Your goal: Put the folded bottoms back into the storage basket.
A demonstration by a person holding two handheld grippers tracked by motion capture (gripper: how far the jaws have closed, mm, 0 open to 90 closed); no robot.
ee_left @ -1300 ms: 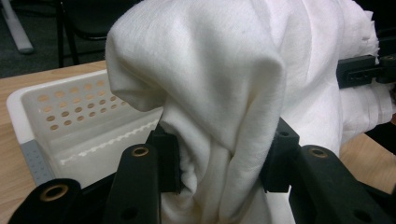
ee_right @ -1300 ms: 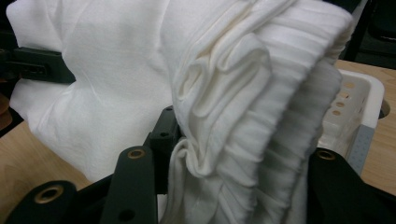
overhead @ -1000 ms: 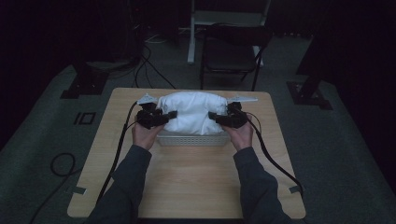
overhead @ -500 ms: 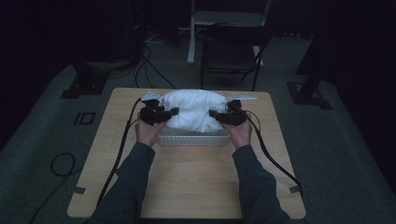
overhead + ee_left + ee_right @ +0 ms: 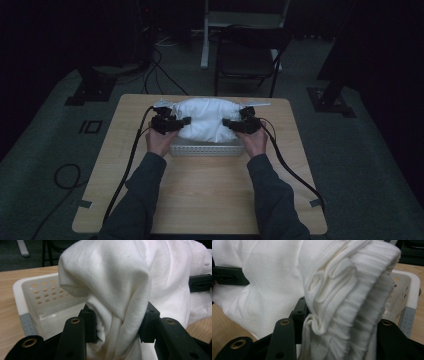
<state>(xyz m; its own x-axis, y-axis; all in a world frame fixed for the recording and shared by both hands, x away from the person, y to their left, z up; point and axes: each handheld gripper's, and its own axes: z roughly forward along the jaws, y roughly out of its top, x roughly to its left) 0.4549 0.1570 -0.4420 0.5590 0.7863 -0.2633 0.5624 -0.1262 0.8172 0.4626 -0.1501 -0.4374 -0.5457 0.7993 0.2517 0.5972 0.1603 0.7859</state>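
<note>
A bunched white cloth (image 5: 207, 119) is held over a white perforated basket (image 5: 205, 149) at the far middle of the wooden table. My left gripper (image 5: 186, 120) is shut on the cloth's left end; its jaws pinch a thick fold of the cloth (image 5: 117, 315) above the basket (image 5: 45, 300). My right gripper (image 5: 226, 122) is shut on the right end, where gathered ribbed folds of the cloth (image 5: 342, 315) bulge between the jaws. The basket's corner (image 5: 409, 295) sits just beyond. Each gripper view shows the other gripper's black body across the cloth.
The wooden table (image 5: 200, 200) has bare surface in front of the basket. Black cables (image 5: 130, 165) trail from both grippers off the table's near corners. A dark chair (image 5: 250, 55) and stand bases (image 5: 85, 90) stand on the floor beyond the table.
Both hands and the cloth sit slightly higher and farther over the basket than a second ago; the grips are unchanged.
</note>
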